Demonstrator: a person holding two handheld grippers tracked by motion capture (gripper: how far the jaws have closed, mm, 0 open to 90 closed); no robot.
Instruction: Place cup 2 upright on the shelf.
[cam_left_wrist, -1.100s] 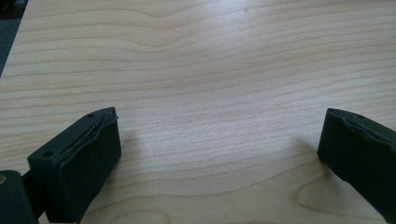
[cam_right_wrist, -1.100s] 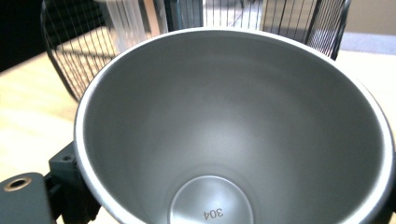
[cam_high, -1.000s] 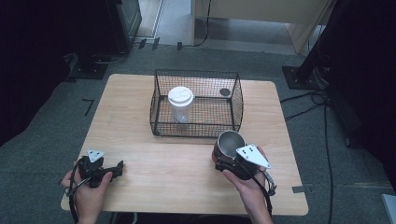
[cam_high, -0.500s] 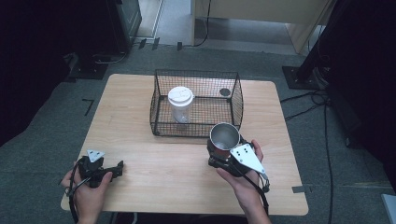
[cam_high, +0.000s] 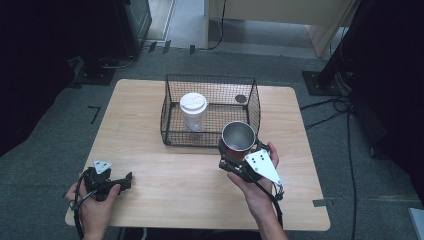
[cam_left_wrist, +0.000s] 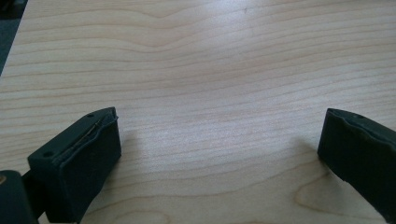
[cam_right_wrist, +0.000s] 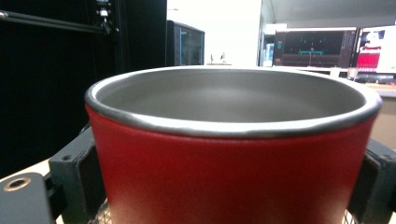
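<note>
Right gripper (cam_high: 239, 156) clamping the cup (cam_high: 238, 136), hovering at basket's (cam_high: 170, 107) 5 o'clock; drop-in pending; left gripper (cam_high: 125, 181) idling, jaws apart.

Directly ahead of the right gripper (cam_high: 235, 156), the front wall of the black wire basket (cam_high: 172, 107) stands in the way. Inside, to its forward left, a clear plastic cup with a white lid (cam_high: 193, 112) occupies the left half; the right half is bare. Bare light wooden table (cam_high: 165, 175) lies between the left gripper's (cam_left_wrist: 219, 154) parted jaws.

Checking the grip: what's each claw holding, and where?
Right claw clamps the red cup by its sides, below the rim. Left claw is open, holding nothing.
</note>
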